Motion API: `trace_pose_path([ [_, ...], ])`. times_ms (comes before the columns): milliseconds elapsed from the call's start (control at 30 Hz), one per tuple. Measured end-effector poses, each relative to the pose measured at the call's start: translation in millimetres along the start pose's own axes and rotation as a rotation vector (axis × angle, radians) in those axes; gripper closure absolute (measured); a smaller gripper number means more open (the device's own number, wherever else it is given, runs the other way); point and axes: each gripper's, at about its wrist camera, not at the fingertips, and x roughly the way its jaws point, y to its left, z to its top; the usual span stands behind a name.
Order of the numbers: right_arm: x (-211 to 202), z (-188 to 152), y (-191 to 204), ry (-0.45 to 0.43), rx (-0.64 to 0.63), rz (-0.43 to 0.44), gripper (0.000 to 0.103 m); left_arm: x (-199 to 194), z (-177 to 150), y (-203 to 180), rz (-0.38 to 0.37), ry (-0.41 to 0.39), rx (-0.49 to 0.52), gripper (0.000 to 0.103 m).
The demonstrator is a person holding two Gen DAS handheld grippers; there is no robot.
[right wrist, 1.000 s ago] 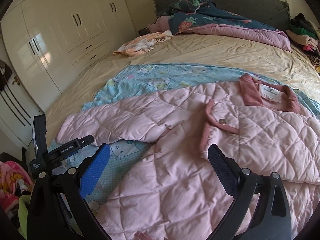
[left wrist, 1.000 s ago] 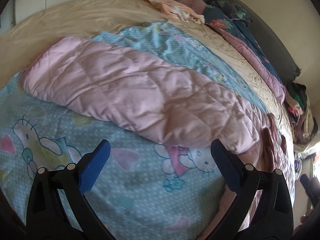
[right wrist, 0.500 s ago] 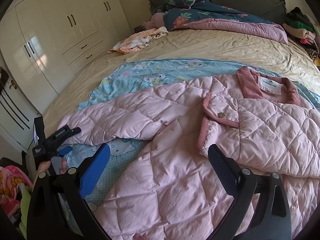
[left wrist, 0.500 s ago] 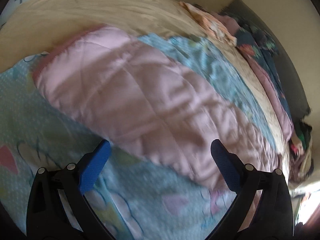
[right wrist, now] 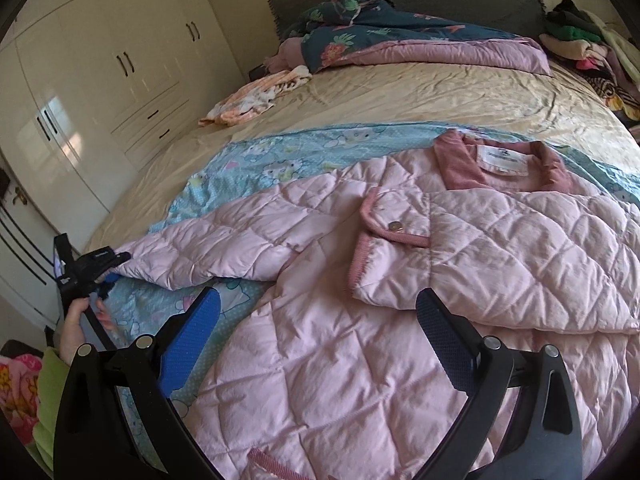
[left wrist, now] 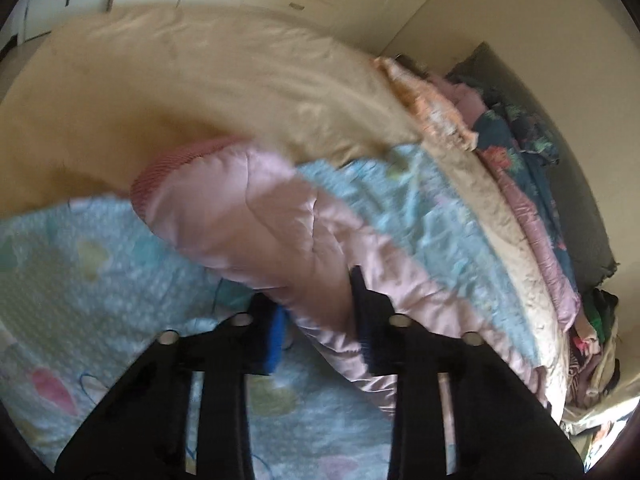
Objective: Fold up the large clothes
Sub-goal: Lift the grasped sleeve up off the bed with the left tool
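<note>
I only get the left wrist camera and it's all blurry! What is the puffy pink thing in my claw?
Observer: The right wrist view shows it. Your left claw pinches one sleeve of a pink quilted jacket spread on the bed.
Operator: Where's the other sleeve?
Observer: The other sleeve is folded across the chest, with its cuff button showing.
Operator: Is my other claw holding something?
Observer: No. The right claw is open above the jacket's lower part and holds nothing.
</note>
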Motion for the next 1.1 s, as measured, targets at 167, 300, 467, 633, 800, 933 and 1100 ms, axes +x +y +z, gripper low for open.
trace_pose_path([
  [167, -16.4, -3.2, -12.2, -0.025, 0.033, 0.001, 0.005, -35.7, 7.3, -38.1, -0.070, -0.059, 0.076, 0.090],
  [300, -33.0, -5.0, -23.3, -0.059, 0.062, 0.003, 0.005, -66.3, 6.1, -77.1, -0.129, -0.102, 0.153, 0.091],
  [467, -58.2, -7.2, -41.1, -0.108, 0.100, 0.003, 0.005, -98.9, -2.6, -124.9, -0.198, -0.138, 0.237, 0.091],
  [633, -81.6, -6.0, -59.4, -0.155, 0.137, 0.002, 0.005, -121.6, -14.3, -166.8, -0.245, -0.161, 0.315, 0.091],
  [800, -103.1, -6.0, -77.9, -0.190, 0.162, -0.001, 0.005, -138.7, -24.5, -196.4, -0.285, -0.174, 0.368, 0.091],
  [933, -114.4, -8.9, -91.2, -0.201, 0.185, -0.002, 0.005, -147.2, -39.0, -221.9, -0.298, -0.179, 0.429, 0.091],
  [1100, -122.5, -14.2, -105.3, -0.211, 0.209, 0.000, 0.005, -155.5, -55.3, -242.1, -0.329, -0.181, 0.473, 0.091],
])
